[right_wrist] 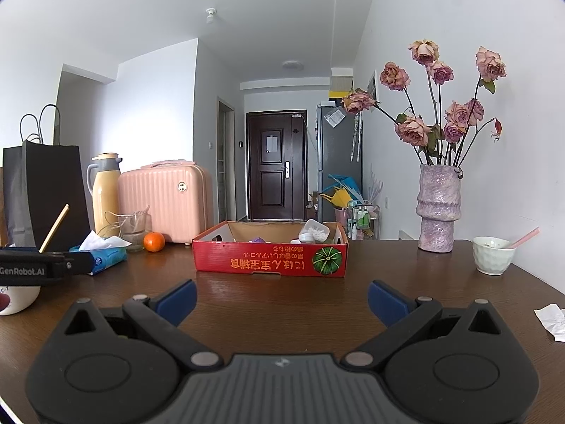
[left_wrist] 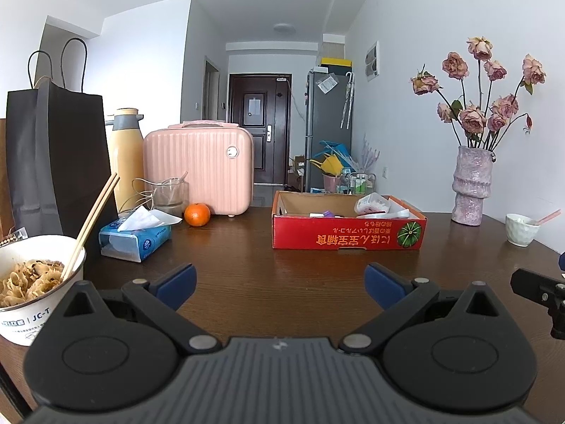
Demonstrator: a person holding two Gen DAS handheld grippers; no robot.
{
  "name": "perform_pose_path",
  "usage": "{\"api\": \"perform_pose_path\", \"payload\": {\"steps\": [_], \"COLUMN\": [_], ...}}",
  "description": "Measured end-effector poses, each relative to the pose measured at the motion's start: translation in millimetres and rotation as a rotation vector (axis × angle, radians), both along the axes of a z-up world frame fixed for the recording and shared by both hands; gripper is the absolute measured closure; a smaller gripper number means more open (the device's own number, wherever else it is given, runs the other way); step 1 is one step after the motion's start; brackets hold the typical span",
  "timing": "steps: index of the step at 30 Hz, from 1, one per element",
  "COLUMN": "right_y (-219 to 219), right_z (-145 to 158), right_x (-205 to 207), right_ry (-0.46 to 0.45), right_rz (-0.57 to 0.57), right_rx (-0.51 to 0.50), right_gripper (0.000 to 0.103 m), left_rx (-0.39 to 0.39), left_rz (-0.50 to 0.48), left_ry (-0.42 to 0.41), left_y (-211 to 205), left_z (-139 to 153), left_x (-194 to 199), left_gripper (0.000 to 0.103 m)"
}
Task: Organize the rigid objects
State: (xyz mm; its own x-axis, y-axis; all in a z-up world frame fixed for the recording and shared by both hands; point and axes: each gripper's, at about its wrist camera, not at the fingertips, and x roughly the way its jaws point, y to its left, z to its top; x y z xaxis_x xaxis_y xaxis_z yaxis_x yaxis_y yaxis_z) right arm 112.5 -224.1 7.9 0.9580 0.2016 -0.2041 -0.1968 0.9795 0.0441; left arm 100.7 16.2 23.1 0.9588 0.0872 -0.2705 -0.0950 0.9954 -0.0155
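- The left tongs are hovering low over the dark wooden worktop, their blue-tipped fingers standing wide apart with nothing between them.
- The right tongs are hanging over the same worktop, also spread apart and gripping nothing.
- A red cardboard box is sitting ahead of both tongs, well apart from them, its printed side facing the cameras upside down.
- Small things are lying inside the box: a clear plastic container leaning at the right end, a white lid and a small purple item.
- An orange is resting on the worktop to the left of the box, just beside a pink case and a glass.
- A tissue pack is lying near a bowl of noodles with chopsticks leaning in it.
- A vase of dried roses is standing to the right of the box, with a white cup near it.
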Motion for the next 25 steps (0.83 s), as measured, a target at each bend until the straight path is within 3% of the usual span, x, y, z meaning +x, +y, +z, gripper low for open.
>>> {"api": "perform_pose_path", "payload": {"steps": [25], "right_y": [3.2], "right_z": [-2.3], "right_x": [2.5], "right_ry": [0.013], "right_rz": [0.006], "right_rx": [-0.002], "right_gripper": [0.000], "left_rx": [0.011], "left_rz": [-0.005], "left_ry": [0.013], "left_y": [-0.4], "left_z": [-5.2], "left_x": [3.9], "left_gripper": [0.000]}}
